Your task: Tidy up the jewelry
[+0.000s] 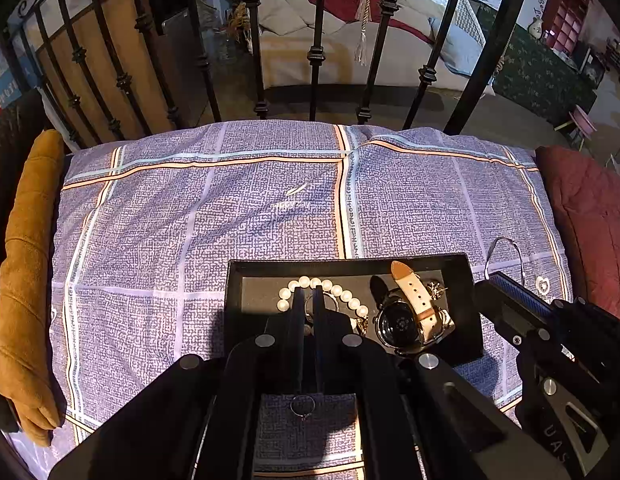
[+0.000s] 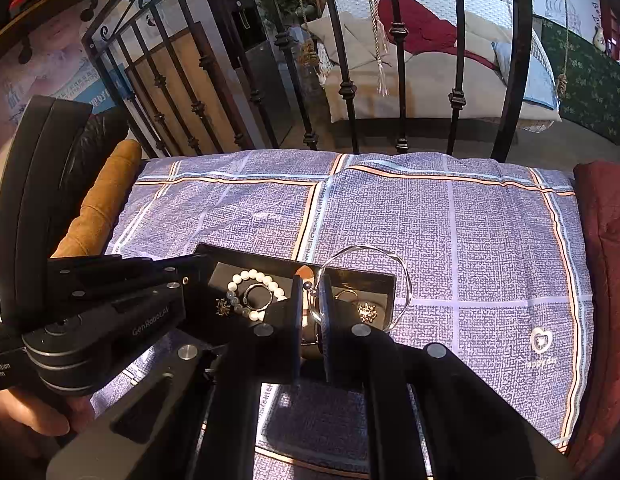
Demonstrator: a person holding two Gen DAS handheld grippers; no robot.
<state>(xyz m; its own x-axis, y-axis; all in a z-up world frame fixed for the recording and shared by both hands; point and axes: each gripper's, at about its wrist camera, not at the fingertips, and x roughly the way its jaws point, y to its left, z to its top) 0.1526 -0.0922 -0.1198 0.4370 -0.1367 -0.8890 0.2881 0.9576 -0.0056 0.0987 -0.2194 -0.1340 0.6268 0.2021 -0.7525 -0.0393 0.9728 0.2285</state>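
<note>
Landmark: black tray [image 1: 468,300], laid on the checked bed cover [image 1: 189,220]; every place below is given relative to it.
Tray contents: pearl bracelet [image 1: 338,292] in the left half with a small ring [image 2: 257,295] inside its loop; watch [image 1: 410,320] with a pale strap in the right half; a small gold ornament [image 2: 368,312] near the right wall.
Left gripper [image 1: 307,300]: jaws closed almost fully, tips set over the pearl loop inside the tray; whether anything is pinched cannot be told.
Right gripper [image 2: 311,300]: jaws closed on a thin silver bangle [image 2: 406,280], which is held above the tray's right end and overhangs the right wall.
Loose ring [image 1: 303,406]: seen on the bed cover on the near side of the tray, beneath the left gripper.
Risk 1: the bangle is gripped at one narrow point of its wire; a swing or slip is judged likely, so it could land outside the tray.
Risk 2: the bangle could be set on the watch or ornament and tangled.
Risk 3: the tray rests on soft bedding; pressure on a wall could tip it.
Risk 4: the loose ring could be overlooked or pressed into the cover.
</note>
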